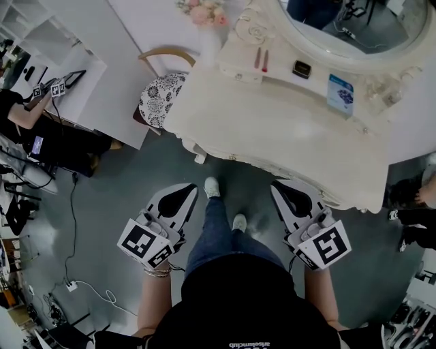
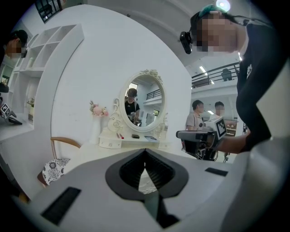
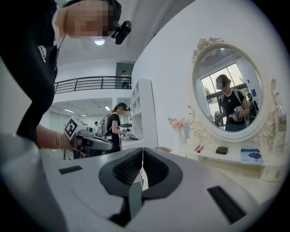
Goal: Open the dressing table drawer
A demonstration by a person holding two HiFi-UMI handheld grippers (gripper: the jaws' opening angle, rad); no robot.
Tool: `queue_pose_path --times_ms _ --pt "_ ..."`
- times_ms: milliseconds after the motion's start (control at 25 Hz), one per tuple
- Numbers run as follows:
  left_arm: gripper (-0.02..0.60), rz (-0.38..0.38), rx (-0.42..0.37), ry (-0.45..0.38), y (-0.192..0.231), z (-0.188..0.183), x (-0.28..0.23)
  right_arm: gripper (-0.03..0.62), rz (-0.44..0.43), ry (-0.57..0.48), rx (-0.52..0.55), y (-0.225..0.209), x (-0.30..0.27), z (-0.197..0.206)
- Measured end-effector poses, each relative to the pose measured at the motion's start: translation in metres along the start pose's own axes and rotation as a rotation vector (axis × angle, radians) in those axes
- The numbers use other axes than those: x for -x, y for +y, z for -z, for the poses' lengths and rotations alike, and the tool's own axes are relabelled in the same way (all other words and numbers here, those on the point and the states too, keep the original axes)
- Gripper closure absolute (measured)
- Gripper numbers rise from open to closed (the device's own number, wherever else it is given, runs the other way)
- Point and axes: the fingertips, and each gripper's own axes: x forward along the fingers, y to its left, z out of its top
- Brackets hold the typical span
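Just ahead of your feet, the dressing table (image 1: 286, 129) stands near both jaw tips, apart from them. Your left hand-held gripper (image 1: 189, 191) and right hand-held gripper (image 1: 276, 186) each have jaws closed tip to tip, holding nothing.

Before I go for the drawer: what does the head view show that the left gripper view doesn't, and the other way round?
Head view only: the person's shoes and the front edge of the dressing table from above, with the left gripper and right gripper held apart from it. Left gripper view only: its jaws closed on nothing, and two bystanders behind the right gripper. Both: chair cushion, flowers, mirror.
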Motion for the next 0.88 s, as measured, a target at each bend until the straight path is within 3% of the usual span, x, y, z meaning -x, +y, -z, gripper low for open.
queue_pose_path --times_ms 880 --pt "0.566 0.037 0.022 0.027 0.078 -0.025 -0.068 0.574 0.007 0.037 -0.011 -0.062 -0.084 -0.005"
